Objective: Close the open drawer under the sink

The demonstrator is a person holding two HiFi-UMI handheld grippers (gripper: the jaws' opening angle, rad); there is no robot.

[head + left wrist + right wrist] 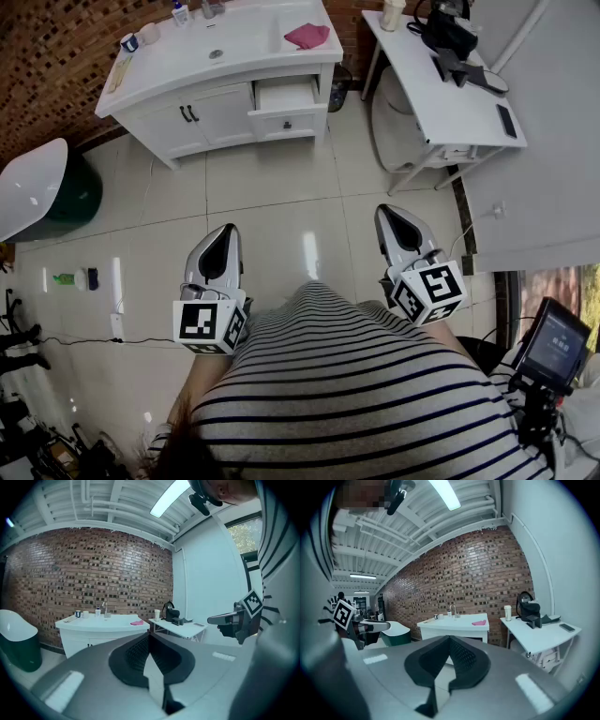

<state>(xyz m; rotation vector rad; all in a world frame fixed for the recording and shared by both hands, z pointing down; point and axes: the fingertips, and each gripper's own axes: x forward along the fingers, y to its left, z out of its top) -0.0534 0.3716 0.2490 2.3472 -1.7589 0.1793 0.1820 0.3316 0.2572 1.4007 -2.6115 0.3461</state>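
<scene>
My grey left gripper (227,231) and grey right gripper (387,212) both pinched together, empty, open white drawer (286,95) at twelve o'clock under white sink vanity (178,62), plain in head view, masked by my jaws in both gripper views

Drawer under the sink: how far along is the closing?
Done: nothing; the drawer juts open from the vanity. In hand: nothing; the left gripper and right gripper are shut and empty, close to the person, well short of the vanity. Left: approach and push the drawer in.
</scene>
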